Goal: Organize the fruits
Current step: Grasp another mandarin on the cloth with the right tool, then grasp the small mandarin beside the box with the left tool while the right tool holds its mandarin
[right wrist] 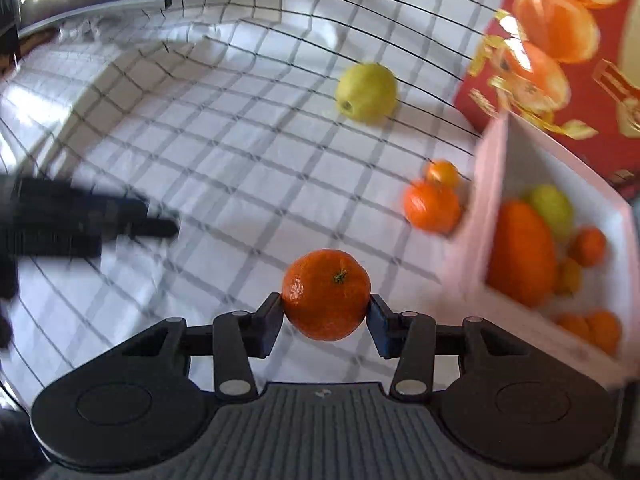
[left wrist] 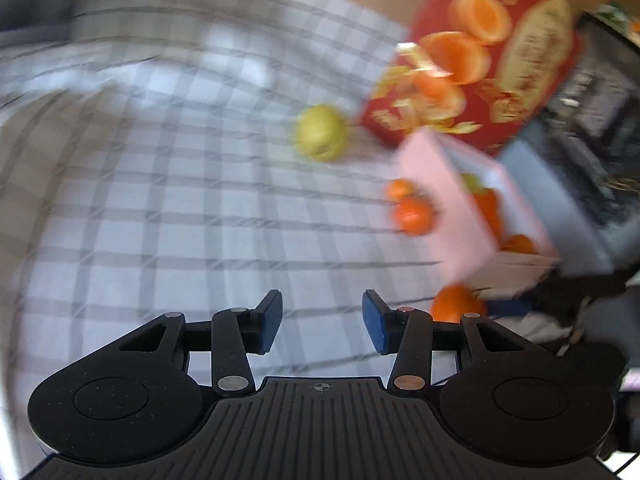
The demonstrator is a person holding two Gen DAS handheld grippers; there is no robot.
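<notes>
Right wrist: tangerine clamped between right gripper jaws.

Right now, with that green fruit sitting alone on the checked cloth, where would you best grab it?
Grip the green fruit across its round middle, coming down from above. It lies alone on the cloth, clear of the red box and the two oranges, so fingers likely fit on both sides. The empty left gripper seems the natural choice; the right gripper already holds an orange.

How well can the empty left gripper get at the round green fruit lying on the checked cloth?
Probably yes: the left gripper has open, empty jaws, and only bare checked cloth lies between it and the round green fruit.
</notes>
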